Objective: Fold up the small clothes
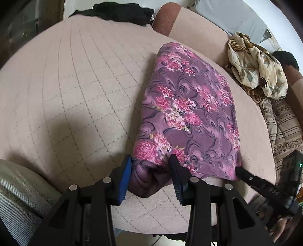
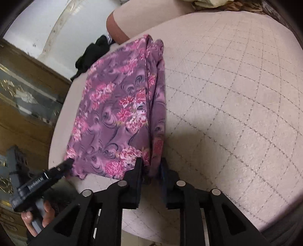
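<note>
A purple garment with pink flowers (image 1: 189,113) (image 2: 117,113) lies folded lengthwise on the quilted beige surface (image 1: 66,85) (image 2: 227,94). My left gripper (image 1: 150,160) holds its near left corner, and bunched fabric fills the gap between the blue pads. In the right wrist view my right gripper (image 2: 151,162) is shut on the layered fold at the near right corner. Each gripper also shows in the other view: the right gripper (image 1: 239,170) at the garment's corner, and the left gripper (image 2: 69,162) likewise, held by a hand (image 2: 37,217).
A black cloth (image 1: 121,11) (image 2: 90,54) lies at the far edge. A beige leaf-print cloth (image 1: 255,70) is heaped to the right above a striped cushion (image 1: 284,128). A wooden cabinet (image 2: 22,94) stands beyond the surface's edge.
</note>
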Motion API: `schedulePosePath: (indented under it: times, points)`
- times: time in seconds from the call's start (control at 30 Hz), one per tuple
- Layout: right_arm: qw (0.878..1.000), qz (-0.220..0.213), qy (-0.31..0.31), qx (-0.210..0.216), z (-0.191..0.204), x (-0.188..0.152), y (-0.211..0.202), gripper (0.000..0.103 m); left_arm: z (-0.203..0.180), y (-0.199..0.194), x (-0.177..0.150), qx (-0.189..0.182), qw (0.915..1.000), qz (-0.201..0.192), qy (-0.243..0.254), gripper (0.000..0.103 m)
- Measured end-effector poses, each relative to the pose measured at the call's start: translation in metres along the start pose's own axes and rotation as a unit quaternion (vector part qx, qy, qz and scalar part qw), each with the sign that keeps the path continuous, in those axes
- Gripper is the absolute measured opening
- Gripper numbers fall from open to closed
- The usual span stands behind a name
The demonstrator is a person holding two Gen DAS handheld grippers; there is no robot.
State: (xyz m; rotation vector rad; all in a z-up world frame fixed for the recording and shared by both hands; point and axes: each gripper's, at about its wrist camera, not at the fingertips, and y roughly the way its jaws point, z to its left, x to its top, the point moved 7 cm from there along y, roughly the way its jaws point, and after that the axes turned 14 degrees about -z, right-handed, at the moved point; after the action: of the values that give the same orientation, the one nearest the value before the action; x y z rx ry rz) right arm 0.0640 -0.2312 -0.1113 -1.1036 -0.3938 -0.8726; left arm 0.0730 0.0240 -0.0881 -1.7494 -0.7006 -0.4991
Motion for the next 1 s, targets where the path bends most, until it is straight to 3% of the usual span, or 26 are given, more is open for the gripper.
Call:
schedulePosePath:
  times: [0.03, 0.1, 0.2, 0.33, 0.4, 0.43, 0.5, 0.6, 0.67, 0.7, 0.77, 0.8, 0.93, 1.0]
  points:
    - [1.0, -0.003, 0.002, 0.003, 0.0, 0.002, -0.002, 0.028, 0.0, -0.002, 0.001, 0.002, 1.0, -0.005, 0.002, 0.039]
    - [1.0, -0.018, 0.011, 0.01, 0.0, 0.007, -0.01, 0.05, -0.002, -0.004, 0.002, 0.005, 0.9999, -0.013, 0.005, 0.039]
    - [0.999, -0.031, 0.025, 0.022, 0.002, 0.009, -0.018, 0.052, -0.004, -0.016, 0.006, 0.012, 0.9989, -0.041, 0.021, 0.039]
    - [0.998, -0.062, 0.002, 0.03, 0.013, 0.013, -0.033, 0.052, -0.009, -0.031, 0.014, 0.032, 0.9948, -0.084, 0.048, 0.052]
    - [0.996, -0.073, -0.021, 0.036, 0.023, 0.017, -0.035, 0.052, -0.007, -0.034, 0.019, 0.039, 0.9935, -0.096, 0.046, 0.054]
    - [0.996, -0.077, -0.031, 0.041, 0.027, 0.017, -0.036, 0.052, -0.004, -0.033, 0.021, 0.039, 0.9939, -0.096, 0.038, 0.061]
    - [0.996, -0.067, -0.038, 0.048, 0.032, 0.015, -0.031, 0.052, 0.002, -0.024, 0.02, 0.039, 0.9959, -0.079, 0.021, 0.064]
    - [0.998, -0.04, -0.032, 0.041, 0.027, 0.009, -0.014, 0.052, 0.007, 0.003, 0.008, 0.022, 0.9996, -0.013, -0.007, 0.064]
    - [0.999, -0.023, -0.021, 0.039, 0.023, 0.006, -0.002, 0.043, 0.009, 0.009, 0.005, 0.018, 0.9996, -0.004, -0.019, 0.064]
    - [0.999, -0.014, -0.016, 0.041, 0.021, 0.004, 0.004, 0.027, 0.009, 0.01, 0.005, 0.015, 0.9996, -0.002, -0.022, 0.064]
    - [0.999, 0.003, -0.008, 0.043, 0.019, 0.0, 0.012, 0.009, 0.008, 0.01, 0.005, 0.004, 0.9997, -0.001, -0.026, 0.054]
    - [0.999, -0.002, -0.011, 0.035, 0.017, 0.001, 0.011, 0.009, 0.005, 0.008, 0.004, -0.006, 0.9996, -0.001, -0.027, 0.045]
    - [0.997, -0.068, -0.045, 0.018, 0.029, 0.019, -0.027, 0.008, -0.005, -0.001, 0.001, -0.003, 0.9999, -0.015, 0.008, 0.045]
    - [0.997, -0.059, -0.059, -0.007, 0.025, 0.015, -0.02, 0.008, -0.009, 0.003, 0.0, 0.013, 0.9994, -0.015, 0.029, 0.047]
